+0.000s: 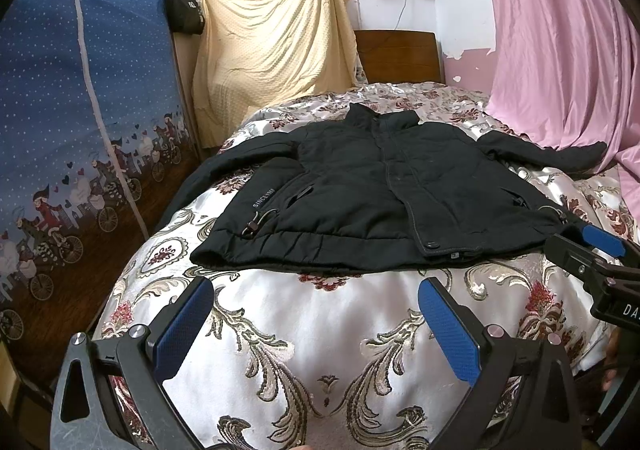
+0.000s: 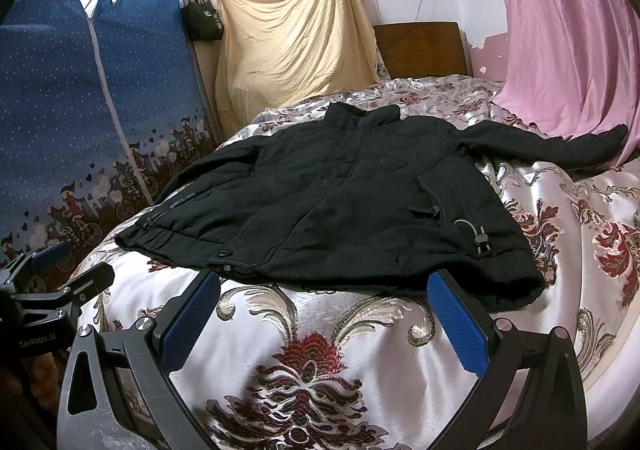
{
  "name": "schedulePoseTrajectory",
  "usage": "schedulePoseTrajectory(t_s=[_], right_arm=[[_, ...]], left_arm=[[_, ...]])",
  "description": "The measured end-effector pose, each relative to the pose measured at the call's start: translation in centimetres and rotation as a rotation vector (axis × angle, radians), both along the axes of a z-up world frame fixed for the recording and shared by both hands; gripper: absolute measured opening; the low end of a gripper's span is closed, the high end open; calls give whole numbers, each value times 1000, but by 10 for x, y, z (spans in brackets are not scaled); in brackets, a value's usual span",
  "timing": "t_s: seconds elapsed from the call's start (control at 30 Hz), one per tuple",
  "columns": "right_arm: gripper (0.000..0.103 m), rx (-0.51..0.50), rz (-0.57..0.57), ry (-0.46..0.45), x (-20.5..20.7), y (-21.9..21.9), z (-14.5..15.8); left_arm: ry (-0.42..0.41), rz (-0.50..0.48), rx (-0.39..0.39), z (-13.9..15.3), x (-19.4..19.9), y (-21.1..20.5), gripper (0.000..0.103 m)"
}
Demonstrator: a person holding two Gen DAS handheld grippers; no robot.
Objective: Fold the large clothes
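A black padded jacket (image 1: pixel 360 186) lies face up and spread flat on the bed, collar at the far end, hem toward me, both sleeves stretched out sideways. It also shows in the right wrist view (image 2: pixel 340 202). My left gripper (image 1: pixel 316 290) is open and empty, just short of the hem's middle. My right gripper (image 2: pixel 324 286) is open and empty, its fingertips at the hem's edge near the front snap. The right gripper also shows at the right edge of the left wrist view (image 1: pixel 592 250), and the left gripper shows at the left edge of the right wrist view (image 2: pixel 60 266).
The bed carries a shiny floral quilt (image 1: pixel 320 370). A blue fabric wardrobe (image 1: pixel 60 110) stands at the left. A yellow cloth (image 1: pixel 272 42) hangs behind, beside a wooden headboard (image 1: pixel 400 54). A pink curtain (image 1: pixel 560 50) hangs at the right.
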State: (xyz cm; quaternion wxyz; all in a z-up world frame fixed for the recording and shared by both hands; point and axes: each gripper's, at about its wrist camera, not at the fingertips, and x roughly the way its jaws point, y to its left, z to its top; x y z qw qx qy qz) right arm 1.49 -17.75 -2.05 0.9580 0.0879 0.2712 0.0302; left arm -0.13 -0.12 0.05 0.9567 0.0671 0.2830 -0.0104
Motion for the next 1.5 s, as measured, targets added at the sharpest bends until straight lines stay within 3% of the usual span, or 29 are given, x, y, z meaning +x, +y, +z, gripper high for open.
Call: schedulePoseTrajectory(t_s=[1.5], right_arm=[[102,6,-1,-3,-1,-1,1]], left_arm=[[11,12,11,-8,0,0,103]])
